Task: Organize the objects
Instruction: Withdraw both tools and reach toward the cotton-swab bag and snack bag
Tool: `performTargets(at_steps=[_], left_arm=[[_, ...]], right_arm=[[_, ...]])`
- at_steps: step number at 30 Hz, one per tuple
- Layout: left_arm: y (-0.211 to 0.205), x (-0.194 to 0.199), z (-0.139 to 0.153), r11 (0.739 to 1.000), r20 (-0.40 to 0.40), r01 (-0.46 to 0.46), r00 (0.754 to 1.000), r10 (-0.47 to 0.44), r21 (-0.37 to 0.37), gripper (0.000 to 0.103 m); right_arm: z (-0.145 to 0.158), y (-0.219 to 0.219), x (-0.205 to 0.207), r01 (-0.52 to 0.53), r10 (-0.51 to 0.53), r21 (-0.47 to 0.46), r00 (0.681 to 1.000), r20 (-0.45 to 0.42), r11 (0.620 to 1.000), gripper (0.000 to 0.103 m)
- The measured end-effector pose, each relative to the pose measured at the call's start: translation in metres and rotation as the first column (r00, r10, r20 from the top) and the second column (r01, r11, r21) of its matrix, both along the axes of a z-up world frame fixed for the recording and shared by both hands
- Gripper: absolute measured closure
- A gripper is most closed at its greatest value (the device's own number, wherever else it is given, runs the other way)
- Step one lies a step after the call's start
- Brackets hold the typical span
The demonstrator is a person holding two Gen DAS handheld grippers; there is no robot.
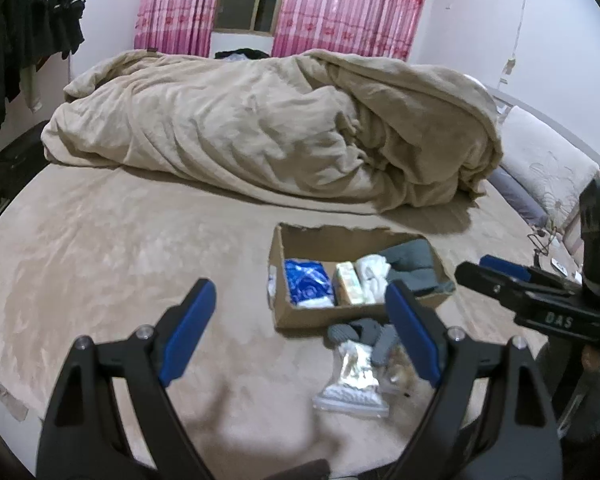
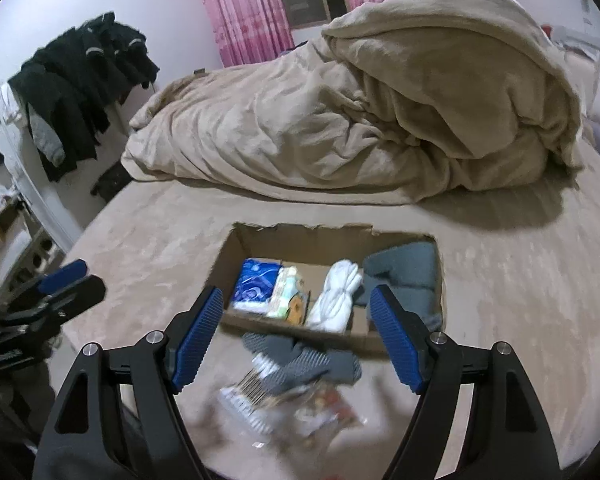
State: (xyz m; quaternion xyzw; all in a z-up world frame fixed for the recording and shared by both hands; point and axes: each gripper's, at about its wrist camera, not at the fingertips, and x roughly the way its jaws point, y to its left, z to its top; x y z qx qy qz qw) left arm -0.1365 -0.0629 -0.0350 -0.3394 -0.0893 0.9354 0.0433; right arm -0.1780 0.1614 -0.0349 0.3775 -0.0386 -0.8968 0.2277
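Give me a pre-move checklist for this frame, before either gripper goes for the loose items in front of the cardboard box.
1. Left gripper open and empty: ok.
2. Right gripper open and empty: ok.
3. Cardboard box open-topped with bare floor left between the tissue pack and the white cloth roll: ok.
4. Grey socks outside the box, in reach below the right gripper: ok.
5. Clear plastic bag free of the socks: not ok, the socks lie partly over it.
6. Contents of the bag: cannot tell, blurred.
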Motion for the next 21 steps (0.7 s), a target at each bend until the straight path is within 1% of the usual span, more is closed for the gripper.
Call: performTargets(at_steps=[5,9,10,13,16,21], left_arm=[[0.009,0.019,0.003,1.000,0.001,0.015,1.000,-0.015,0.002,0.015],[0.013,0.032,0.002,1.000,0.006,0.020,1.000,-0.020,0.018,0.015],[0.015,0.035,0.002,0.999,0.008,0.025,1.000,-0.025,0.021,0.015],[0.020,0.044,-0.003,0.999,0.015,0.032,0.999,-0.032,0.024,0.015],[0.024,0.045,-0.013,0.999,0.038,0.041,0.998,-0.042,0.031,0.015],[0.031,0.041,-0.035,0.999,0.081,0.048,0.995,-0.050,0.023,0.015]], right_arm=[[0.007,0.004,0.029,0.001,-0.001,-0.022,1.000,0.000,1.000,0.024],[0.013,0.009,0.050,0.006,-0.006,-0.006,1.000,-0.017,1.000,0.024],[0.015,0.011,0.054,0.008,-0.008,-0.002,1.000,-0.022,1.000,0.023],[0.018,0.017,0.067,0.012,-0.012,0.004,0.999,-0.041,1.000,0.017],[0.014,0.021,0.075,0.018,-0.017,0.013,0.999,-0.043,1.000,0.016],[-0.003,0.022,0.075,0.006,-0.006,0.029,1.000,-0.014,1.000,0.016]])
